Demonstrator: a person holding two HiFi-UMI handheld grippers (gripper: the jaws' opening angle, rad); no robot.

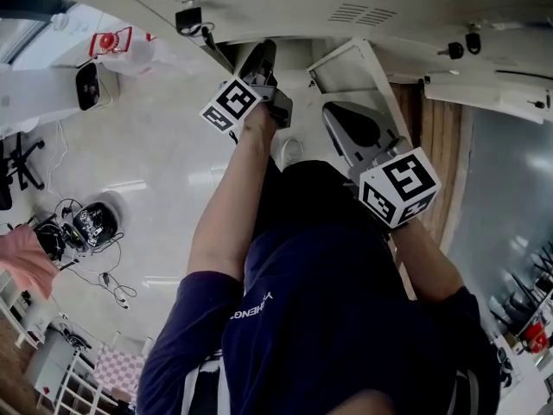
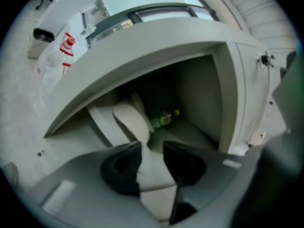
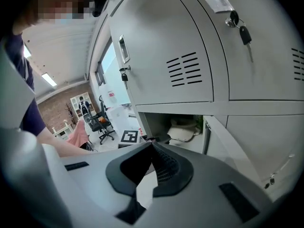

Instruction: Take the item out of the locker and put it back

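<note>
Left claw released, jaws apart at mouth of open locker compartment. Pale bag shows between jaws, lying inside compartment; pads not pressing it. Green bottle just behind bag, deeper in. Right claw clenched, empty, held back from locker, facing open door.

The bottom of the open locker compartment carries two things. A cream cloth-like item lies in the left part of the compartment. A green bottle rests deeper in the compartment, just beside the cream item. Outside and to the left of the compartment, the pale room floor carries a white plastic bag with red print.
</note>
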